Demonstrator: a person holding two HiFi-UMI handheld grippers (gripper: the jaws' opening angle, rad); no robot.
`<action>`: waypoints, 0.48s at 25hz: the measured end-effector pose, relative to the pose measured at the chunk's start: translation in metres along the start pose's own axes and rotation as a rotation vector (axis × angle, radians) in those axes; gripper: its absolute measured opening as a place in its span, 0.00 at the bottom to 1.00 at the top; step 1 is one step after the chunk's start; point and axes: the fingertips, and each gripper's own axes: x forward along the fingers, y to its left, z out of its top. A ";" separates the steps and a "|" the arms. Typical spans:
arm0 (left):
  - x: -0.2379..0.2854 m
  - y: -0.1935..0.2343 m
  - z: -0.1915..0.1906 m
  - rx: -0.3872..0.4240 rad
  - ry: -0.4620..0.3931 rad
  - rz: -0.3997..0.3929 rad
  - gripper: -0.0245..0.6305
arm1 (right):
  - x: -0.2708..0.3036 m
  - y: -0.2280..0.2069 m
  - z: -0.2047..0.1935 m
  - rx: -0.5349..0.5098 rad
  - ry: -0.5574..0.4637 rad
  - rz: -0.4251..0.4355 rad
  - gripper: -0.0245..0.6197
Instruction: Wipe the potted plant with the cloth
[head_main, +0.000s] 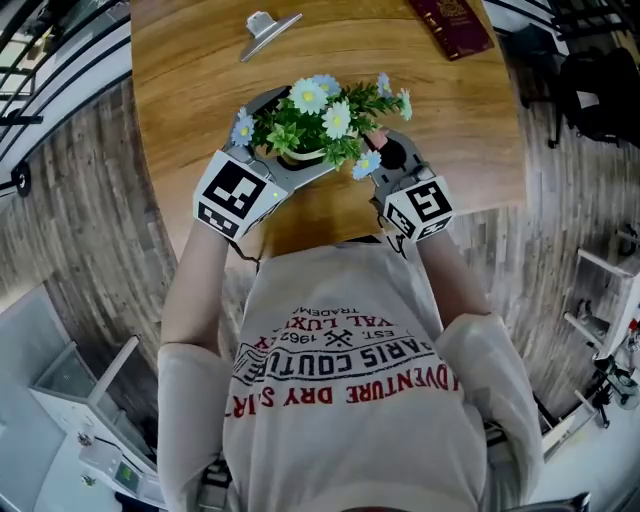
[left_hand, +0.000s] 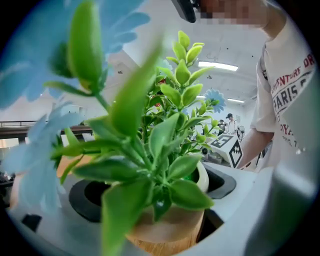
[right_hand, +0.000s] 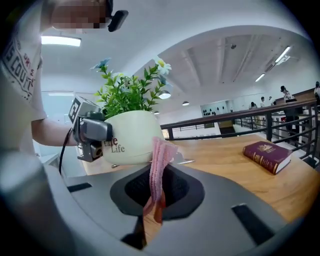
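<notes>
The potted plant (head_main: 322, 118) has green leaves and pale blue and white flowers, and stands in a cream pot (right_hand: 127, 137) near the front edge of the round wooden table (head_main: 470, 120). My left gripper (head_main: 288, 160) is shut on the pot from the left; in the left gripper view its wooden base (left_hand: 165, 232) sits between the jaws. My right gripper (head_main: 388, 158) is on the pot's right side. It is shut on a pink cloth (right_hand: 158, 167), whose upper end touches the pot's wall.
A dark red book (head_main: 452, 25) lies at the table's far right, also seen as the book (right_hand: 267, 156) in the right gripper view. A metal clip (head_main: 268, 30) lies at the far middle. A railing (right_hand: 240, 122) runs behind the table.
</notes>
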 end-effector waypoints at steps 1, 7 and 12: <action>-0.004 0.001 0.005 0.000 -0.004 -0.002 0.82 | 0.000 0.005 0.004 -0.008 -0.017 0.014 0.10; -0.018 0.000 0.022 0.010 -0.022 -0.042 0.82 | 0.006 0.026 0.022 -0.106 -0.077 0.035 0.10; -0.026 0.000 0.029 0.000 -0.035 -0.070 0.82 | 0.013 0.039 0.031 -0.124 -0.116 0.039 0.10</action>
